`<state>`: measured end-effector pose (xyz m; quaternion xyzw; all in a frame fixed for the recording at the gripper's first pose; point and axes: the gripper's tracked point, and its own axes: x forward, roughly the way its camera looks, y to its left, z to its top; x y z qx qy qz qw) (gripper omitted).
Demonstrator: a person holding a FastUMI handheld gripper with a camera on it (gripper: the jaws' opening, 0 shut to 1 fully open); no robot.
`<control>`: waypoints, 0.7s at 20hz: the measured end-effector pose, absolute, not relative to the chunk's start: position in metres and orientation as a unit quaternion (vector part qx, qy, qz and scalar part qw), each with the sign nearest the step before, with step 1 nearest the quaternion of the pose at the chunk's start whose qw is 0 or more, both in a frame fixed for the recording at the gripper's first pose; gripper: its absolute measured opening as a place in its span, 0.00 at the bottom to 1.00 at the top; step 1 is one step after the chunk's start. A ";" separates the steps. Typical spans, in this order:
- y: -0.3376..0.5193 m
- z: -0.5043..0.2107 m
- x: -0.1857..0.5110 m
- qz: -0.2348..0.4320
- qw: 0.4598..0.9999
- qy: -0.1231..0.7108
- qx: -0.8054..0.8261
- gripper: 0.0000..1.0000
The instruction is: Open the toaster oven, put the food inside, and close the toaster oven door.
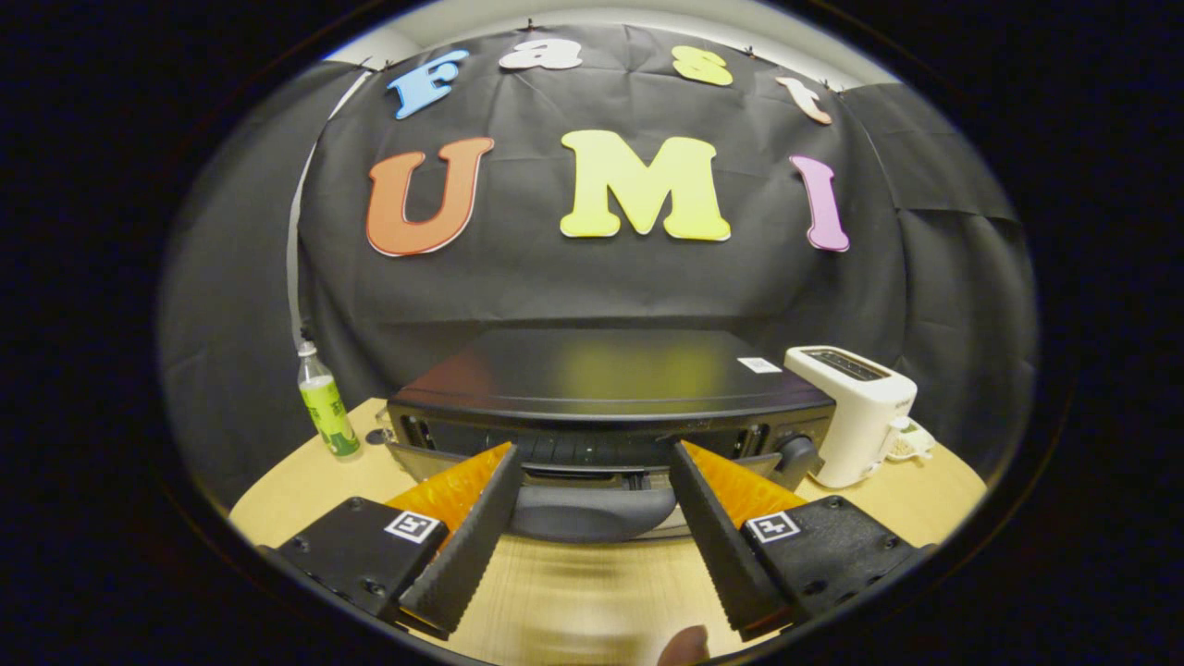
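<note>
Fingers spread wide, nothing held — gripper (592,451) right up at the front of the toaster oven (610,393). Door handle (592,511) sitting between the two fingers, just past the tips; hard to tell if touching it. Door looks tipped out a little at the top, so probably just starting to open, or nearly shut. No food to be seen on the table (592,592).

Could go wrong from here:
- Slipping off the handle — a smooth, rounded bar, and open fingers only hook it, not squeeze it.
- Pulling too hard and dragging the whole oven forward on the slick wood.
- Door dropping down fast and banging, if let go too soon.
- Bumping the white toaster (856,412) just beside the oven, or the green bottle (326,402) on the other side, with a wide swing.
</note>
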<state>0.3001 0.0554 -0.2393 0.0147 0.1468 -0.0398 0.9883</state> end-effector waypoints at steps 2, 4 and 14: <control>0.058 -0.244 0.286 -0.037 0.987 0.158 0.002 1.00; 0.058 -0.252 0.272 -0.033 0.984 0.174 0.005 1.00; 0.058 -0.308 0.217 -0.002 0.963 0.270 0.017 1.00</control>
